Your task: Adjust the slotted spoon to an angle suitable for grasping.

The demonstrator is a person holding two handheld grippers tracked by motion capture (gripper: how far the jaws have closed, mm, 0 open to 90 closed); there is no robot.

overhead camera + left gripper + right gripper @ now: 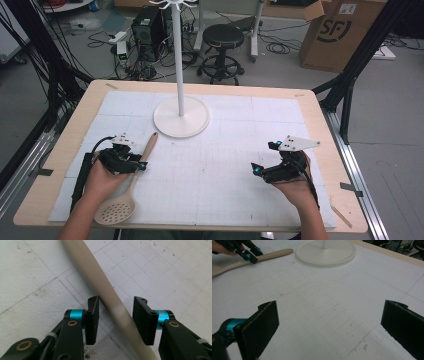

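A beige slotted spoon (116, 207) lies at the left of the white mat, its long handle (148, 147) pointing toward the stand. My left gripper (141, 165) is open and straddles the handle (100, 282), one jaw on each side. The left jaw stands very close to the handle and the right jaw stands clear of it. At the right of the mat my right gripper (262, 159) is wide open with nothing between its jaws (330, 307). The right gripper view also shows the left gripper (249, 253) on the spoon handle (277, 252).
A white stand with a round base (181, 117) and a tall pole rises at the back middle of the mat; its base (325, 252) is ahead of the right gripper. The wooden table edge (330, 150) borders the mat. A stool, boxes and cables are on the floor beyond.
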